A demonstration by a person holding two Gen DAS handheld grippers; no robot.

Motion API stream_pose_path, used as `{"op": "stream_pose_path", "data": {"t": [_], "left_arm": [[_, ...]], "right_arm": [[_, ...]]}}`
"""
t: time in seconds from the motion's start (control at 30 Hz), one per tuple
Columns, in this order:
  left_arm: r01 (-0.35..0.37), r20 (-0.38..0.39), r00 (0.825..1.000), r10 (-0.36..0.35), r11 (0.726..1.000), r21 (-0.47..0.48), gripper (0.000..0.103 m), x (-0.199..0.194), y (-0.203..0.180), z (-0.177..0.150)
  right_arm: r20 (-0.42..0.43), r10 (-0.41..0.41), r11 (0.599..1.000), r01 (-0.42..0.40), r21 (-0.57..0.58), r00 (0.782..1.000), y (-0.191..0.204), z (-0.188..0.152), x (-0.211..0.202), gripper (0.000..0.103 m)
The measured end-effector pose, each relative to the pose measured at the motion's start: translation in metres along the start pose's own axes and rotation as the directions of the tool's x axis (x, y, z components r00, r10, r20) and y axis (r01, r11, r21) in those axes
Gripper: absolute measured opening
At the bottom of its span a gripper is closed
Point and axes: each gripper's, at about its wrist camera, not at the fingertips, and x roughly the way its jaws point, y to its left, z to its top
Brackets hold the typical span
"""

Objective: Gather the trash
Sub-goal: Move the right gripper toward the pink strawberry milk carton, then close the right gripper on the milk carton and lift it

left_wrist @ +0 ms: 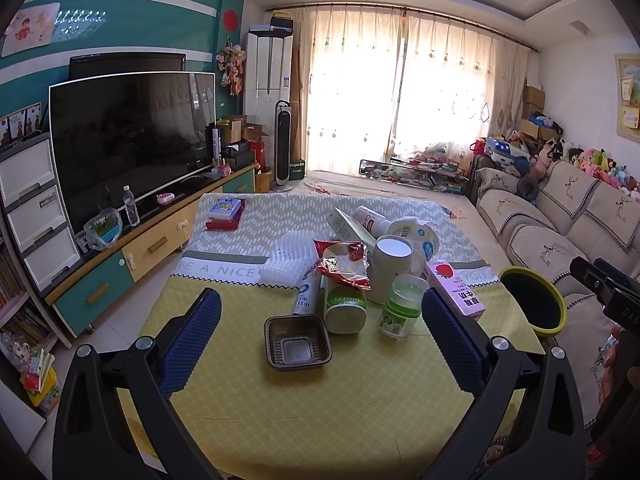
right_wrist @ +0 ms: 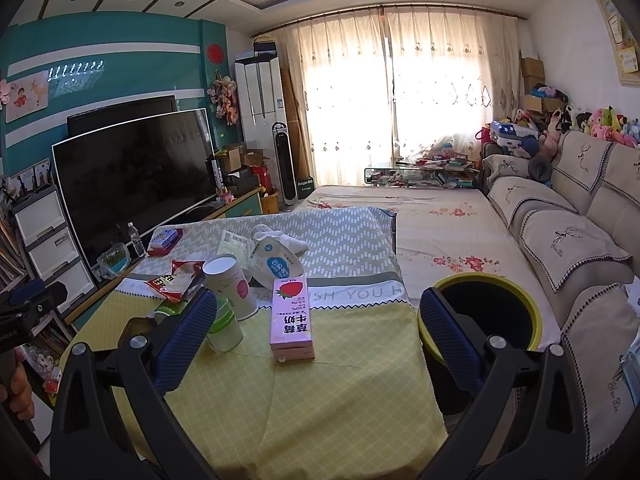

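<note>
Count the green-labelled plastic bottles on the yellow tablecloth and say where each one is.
2. One green-labelled bottle lies on its side beside the brown tray; the other stands upright right of it, by the pink carton. More may hide behind the pile.

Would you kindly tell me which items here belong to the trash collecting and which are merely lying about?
For the job:
pink milk carton
brown plastic tray
red snack wrapper
white paper cup
yellow-rimmed bin

Just lying about:
television
water bottle
books
sofa
</note>
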Motion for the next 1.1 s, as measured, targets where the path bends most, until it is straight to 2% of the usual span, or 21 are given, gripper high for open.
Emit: {"op": "stream_pose_path", "data": {"t": [0.1,0.27,0.4,0.43,0.5,0.73,0.87,0.9,0.97,1.1], "left_arm": [[-0.001,-0.007,1.0,0.001,1.0,-0.003,0.099,0.004,0.001,-0.001],[-0.012,-0.022,1.0,0.012,1.0,-0.001,0.099,0.011,0.003,0.0],[-0.026,-0.028,0.999,0.026,1.0,0.0,0.099,0.02,0.006,0.001],[-0.028,-0.029,0.999,0.028,1.0,0.002,0.099,0.023,0.006,0.001],[-0.034,-0.034,0.999,0.035,0.999,0.004,0.099,0.031,0.006,0.002],[-0.019,-0.066,0.998,0.018,1.0,-0.008,0.099,0.062,0.008,0.006],[-0.002,-0.095,0.995,0.0,1.0,-0.021,0.099,0.082,0.008,0.006],[-0.002,-0.103,0.995,0.0,1.0,-0.02,0.099,0.086,0.007,0.005],[0.003,-0.117,0.993,-0.006,1.0,-0.021,0.099,0.096,0.007,0.005],[0.008,-0.13,0.991,-0.011,1.0,-0.024,0.099,0.111,0.007,0.003]], "right_arm": [[-0.027,-0.008,1.0,0.007,-0.017,1.0,0.001,-0.001,0.002,0.097],[-0.177,-0.059,0.994,0.042,-0.098,0.982,0.003,0.0,0.009,0.097],[-0.166,-0.008,0.999,-0.001,-0.051,0.986,0.003,-0.005,0.018,0.097],[-0.129,0.015,0.999,-0.02,-0.039,0.991,0.003,-0.008,0.022,0.097],[-0.137,0.04,0.997,-0.047,-0.054,0.99,0.005,-0.013,0.034,0.097],[-0.215,0.036,0.987,-0.069,-0.146,0.976,0.018,-0.029,0.094,0.097],[-0.266,0.048,0.99,-0.082,-0.117,0.963,0.022,-0.034,0.127,0.096],[-0.272,0.039,0.989,-0.076,-0.125,0.962,0.022,-0.034,0.137,0.096],[-0.312,0.048,0.992,-0.083,-0.1,0.949,0.022,-0.037,0.153,0.084],[-0.366,0.076,0.993,-0.105,-0.059,0.928,0.023,-0.046,0.175,0.081]]}}
